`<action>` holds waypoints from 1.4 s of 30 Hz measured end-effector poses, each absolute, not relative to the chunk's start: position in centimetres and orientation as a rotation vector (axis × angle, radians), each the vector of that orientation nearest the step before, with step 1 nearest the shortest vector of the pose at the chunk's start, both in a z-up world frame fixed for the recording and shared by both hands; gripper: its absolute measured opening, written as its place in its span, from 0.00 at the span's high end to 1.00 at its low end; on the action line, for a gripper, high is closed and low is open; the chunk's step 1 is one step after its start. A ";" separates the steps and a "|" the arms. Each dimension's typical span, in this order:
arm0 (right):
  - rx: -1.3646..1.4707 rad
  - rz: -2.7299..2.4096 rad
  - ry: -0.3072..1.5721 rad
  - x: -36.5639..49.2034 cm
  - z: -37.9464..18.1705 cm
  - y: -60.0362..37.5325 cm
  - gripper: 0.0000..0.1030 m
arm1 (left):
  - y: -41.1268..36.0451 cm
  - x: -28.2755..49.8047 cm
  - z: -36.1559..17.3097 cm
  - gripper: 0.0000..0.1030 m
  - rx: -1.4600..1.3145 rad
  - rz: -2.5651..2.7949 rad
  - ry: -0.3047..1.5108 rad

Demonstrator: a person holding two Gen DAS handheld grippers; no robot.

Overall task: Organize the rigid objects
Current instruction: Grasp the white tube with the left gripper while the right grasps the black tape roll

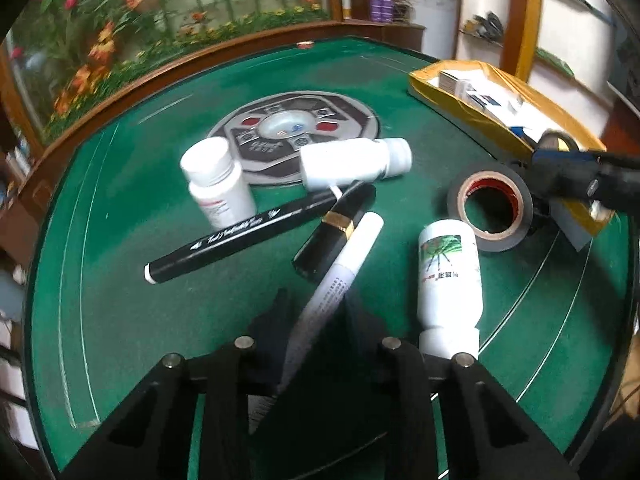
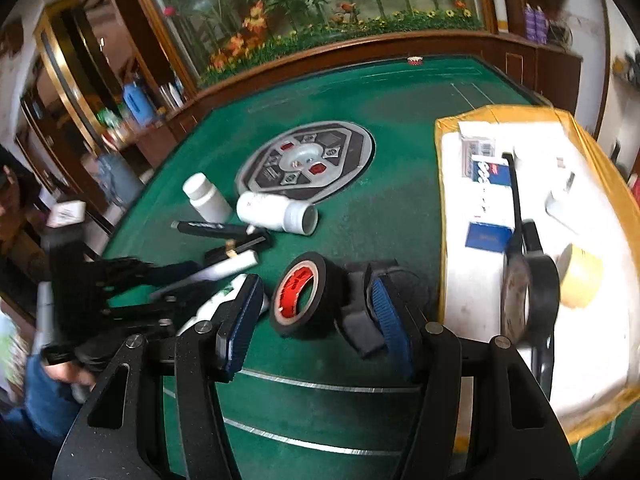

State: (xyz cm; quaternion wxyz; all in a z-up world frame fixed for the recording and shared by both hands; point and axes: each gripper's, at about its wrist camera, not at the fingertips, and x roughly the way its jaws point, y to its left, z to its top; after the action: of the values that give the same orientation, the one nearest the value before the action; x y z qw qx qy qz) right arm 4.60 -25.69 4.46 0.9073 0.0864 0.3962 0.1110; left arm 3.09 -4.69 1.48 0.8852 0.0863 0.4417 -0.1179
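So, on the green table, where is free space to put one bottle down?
Bare felt lies behind the round centre panel, up to the far wooden rim, and between that panel and the yellow box. The near felt with the silver lines is also free. It is crowded around the pens, the white bottles and the tape roll.

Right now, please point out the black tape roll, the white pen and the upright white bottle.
black tape roll (image 2: 306, 294): right wrist view, on its black outer band.
white pen (image 1: 346, 270): left wrist view, mid-barrel.
upright white bottle (image 1: 218, 184): left wrist view, on its body.
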 end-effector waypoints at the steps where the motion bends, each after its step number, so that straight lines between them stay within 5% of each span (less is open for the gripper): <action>1: 0.145 0.229 0.821 4.7 4.3 -25.1 0.44 | -4.2 3.1 1.5 0.75 0.147 -0.242 0.925; 17: -0.515 0.221 0.850 3.5 2.5 -19.2 0.44 | -2.5 3.6 1.6 0.76 0.056 -0.218 0.950; 22: -0.663 0.222 0.836 4.6 1.5 -17.6 0.35 | -2.5 3.6 1.6 0.76 0.070 -0.217 0.947; 42: -0.117 0.278 0.696 6.5 2.6 -22.6 0.38 | -2.2 4.1 1.8 0.82 -0.006 -0.256 0.942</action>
State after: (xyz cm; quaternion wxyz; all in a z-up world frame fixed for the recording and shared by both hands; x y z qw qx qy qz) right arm 6.51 -22.63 2.64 0.9289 -0.0572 0.3396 0.1358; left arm 4.05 -2.16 1.80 0.8832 -0.0027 0.4527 -0.1228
